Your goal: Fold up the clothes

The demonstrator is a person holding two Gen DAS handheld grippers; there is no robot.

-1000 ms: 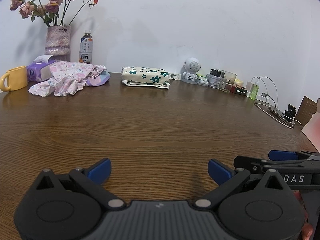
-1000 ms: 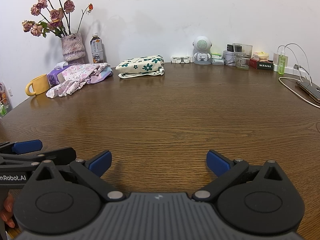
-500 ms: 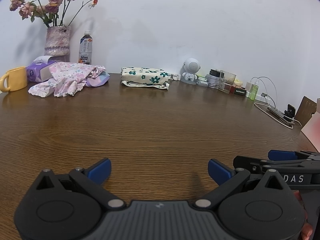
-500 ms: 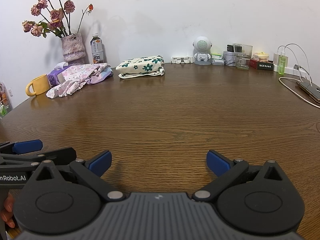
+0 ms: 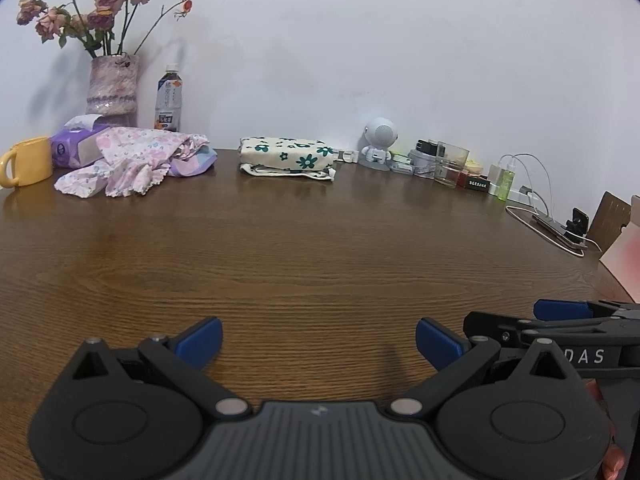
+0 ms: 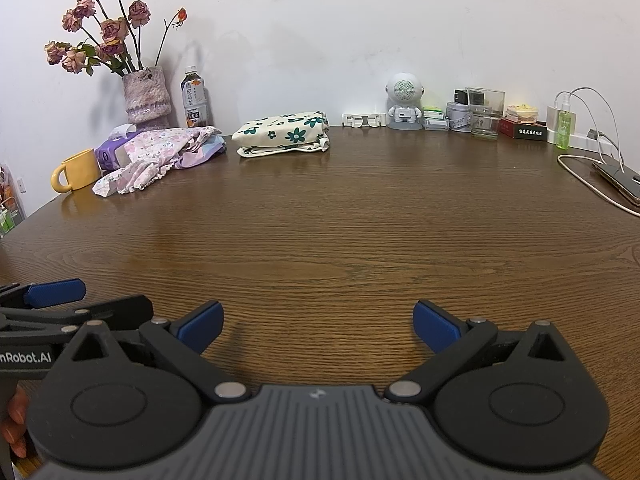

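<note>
Jaws spread wide over brown wooden table, white wall behind.

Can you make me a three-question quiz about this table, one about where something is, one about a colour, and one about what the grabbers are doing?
1. Where is the crumpled pink flowered cloth?
A. beside the yellow ceramic mug
B. under the white round robot toy
C. hanging off the near table edge

2. What colour are the flowers on the folded cream cloth?
A. red
B. dark green
C. orange

3. What are the left gripper and the right gripper doing?
A. both squeezing cloth
B. one holding the mug
C. both open and holding nothing

Answers: 1 A, the pink cloth lies at the far left by the mug. 2 B, its printed flowers are dark green. 3 C, only bare brown wooden table shows between the blue fingertips.
</note>
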